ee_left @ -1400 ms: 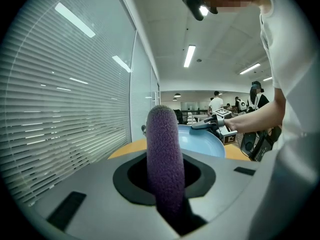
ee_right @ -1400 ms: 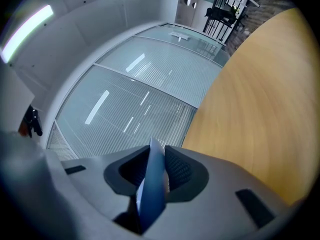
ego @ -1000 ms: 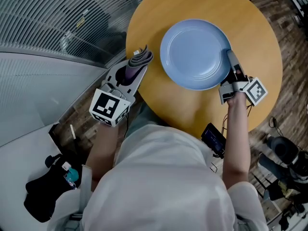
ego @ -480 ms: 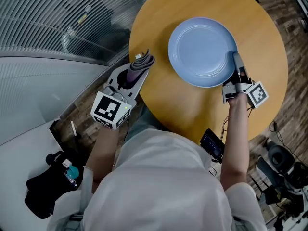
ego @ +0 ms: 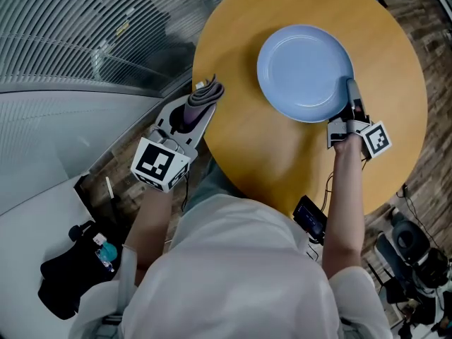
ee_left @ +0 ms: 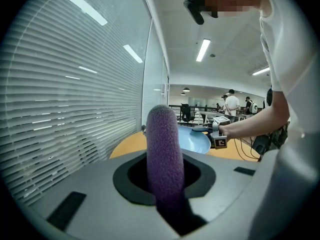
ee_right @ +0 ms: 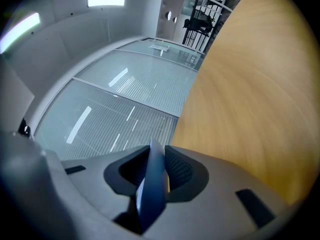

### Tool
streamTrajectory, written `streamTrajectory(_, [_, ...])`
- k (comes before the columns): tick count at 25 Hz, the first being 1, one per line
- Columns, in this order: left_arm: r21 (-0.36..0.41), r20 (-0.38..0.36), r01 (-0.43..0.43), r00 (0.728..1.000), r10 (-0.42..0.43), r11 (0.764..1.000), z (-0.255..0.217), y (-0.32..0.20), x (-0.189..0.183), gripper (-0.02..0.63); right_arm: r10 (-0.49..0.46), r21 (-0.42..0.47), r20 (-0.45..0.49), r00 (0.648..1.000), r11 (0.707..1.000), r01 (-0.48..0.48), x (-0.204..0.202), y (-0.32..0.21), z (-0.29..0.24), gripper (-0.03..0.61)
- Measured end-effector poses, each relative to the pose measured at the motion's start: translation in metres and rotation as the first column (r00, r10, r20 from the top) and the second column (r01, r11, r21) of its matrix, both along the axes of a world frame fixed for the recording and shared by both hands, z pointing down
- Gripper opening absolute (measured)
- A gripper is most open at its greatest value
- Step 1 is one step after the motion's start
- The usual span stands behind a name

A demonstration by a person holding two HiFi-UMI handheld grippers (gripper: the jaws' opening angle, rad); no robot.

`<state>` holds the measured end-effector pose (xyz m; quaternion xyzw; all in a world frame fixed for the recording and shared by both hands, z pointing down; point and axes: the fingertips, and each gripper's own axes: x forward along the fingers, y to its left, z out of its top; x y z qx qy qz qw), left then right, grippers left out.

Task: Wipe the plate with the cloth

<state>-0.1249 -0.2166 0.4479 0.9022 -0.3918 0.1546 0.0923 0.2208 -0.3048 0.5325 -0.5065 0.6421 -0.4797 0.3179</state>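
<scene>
- The round wooden surface (ego: pixel 261 154) fills the upper middle and right of the head view; a slatted glass wall (ego: pixel 78 27) runs along the upper left.
- A person in a white shirt (ego: pixel 233 274) stands at the lower edge of the surface, with one bare arm reaching up on each side of the frame.
- The pale blue plate (ego: pixel 300 69) lies over the upper right part of the surface. In the left gripper view the plate (ee_left: pixel 196 140) looks tilted, its held side higher; whether its far edge touches the wood I cannot tell.
- The left gripper (ego: pixel 199 103) sits at the left rim of the surface, left of the plate and apart from it. Its fingers are clenched on the cloth.
- The right gripper (ego: pixel 351 99) comes in from below at the plate's lower right edge. In the right gripper view its fingers (ee_right: pixel 179 170) pinch the plate's rim (ee_right: pixel 152 184), which stands edge-on between them.
- A black bag (ego: pixel 67 277) lies on the floor at the lower left.
- The purple cloth (ego: pixel 205 90) is bunched into a roll; it stands up between the fingers in the left gripper view (ee_left: pixel 164 159) and pokes out past their tips over the surface's edge.
- A dark phone (ego: pixel 311 217) sits at the lower edge of the surface, beside the right forearm.
</scene>
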Motion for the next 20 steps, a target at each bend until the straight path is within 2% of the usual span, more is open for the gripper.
streamTrajectory(6, [-0.02,0.002,0.014,1.0,-0.014,1.0,0.007,-0.003,-0.002,0.083,0.108,-0.067,0.033,0.994,0.992,-0.106,0.007,-0.007,0.04,0.103])
streamTrajectory(10, [-0.027,0.007,0.016,1.0,-0.016,1.0,0.01,-0.003,-0.004,0.083,0.139,-0.105,0.063,0.988,0.986,-0.132,0.009,-0.011,0.063,0.103])
streamTrajectory(20, [-0.026,0.018,0.026,1.0,-0.025,0.999,0.012,-0.003,-0.004,0.084,0.186,-0.155,0.047,0.981,0.972,-0.177,0.006,-0.019,0.083,0.103])
